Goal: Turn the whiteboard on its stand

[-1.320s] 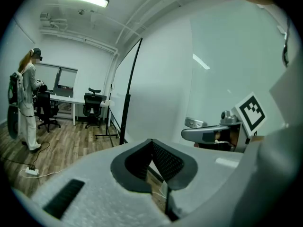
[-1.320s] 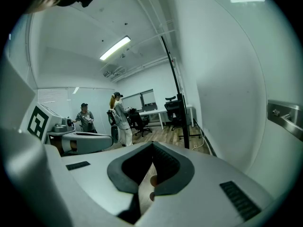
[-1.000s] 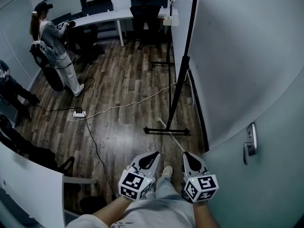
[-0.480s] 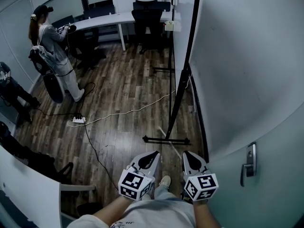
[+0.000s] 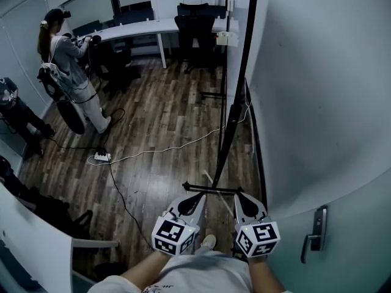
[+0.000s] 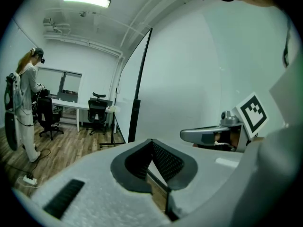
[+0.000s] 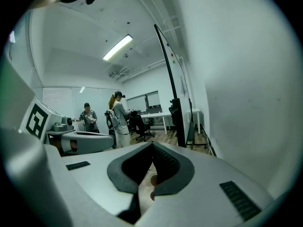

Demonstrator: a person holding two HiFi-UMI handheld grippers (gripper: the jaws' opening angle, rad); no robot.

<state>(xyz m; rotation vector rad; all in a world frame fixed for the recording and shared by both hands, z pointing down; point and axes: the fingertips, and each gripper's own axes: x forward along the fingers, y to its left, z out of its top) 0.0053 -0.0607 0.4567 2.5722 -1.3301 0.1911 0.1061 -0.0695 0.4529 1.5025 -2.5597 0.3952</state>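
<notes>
Whiteboard (image 5: 317, 90) is standing at the right of the head view, a tall pale panel running from the top of the frame down toward the person. It is sitting just ahead and to the right of both grippers. Its dark stand post (image 5: 235, 102) is rising along the near edge, and a black floor foot (image 5: 214, 188) is lying crosswise just in front of the gripper tips.

Risks, as judged from here:
- A white cable (image 5: 171, 146) is trailing across the wood floor toward the stand base, so swinging the stand could snag or drag it.
- The board is standing close to a door with a lever handle (image 5: 314, 237), so a wide swing could knock the panel's edge into it.
- The board is tall on a narrow foot, so pushing it high up could tip it rather than turn it.

The board surface is looking blank, smooth and matte, with a thin dark frame. No writing is showing.

Left gripper (image 5: 194, 203) is resting low near the person's body with its jaws together and nothing between them. Right gripper (image 5: 243, 205) is doing likewise beside it, closed and empty. Neither is touching the board.

Farther out, a power strip (image 5: 101, 157) is lying on the floor. A person (image 5: 70, 72) is standing at a white desk (image 5: 146, 26), with an office chair (image 5: 195, 23) at the far wall.
</notes>
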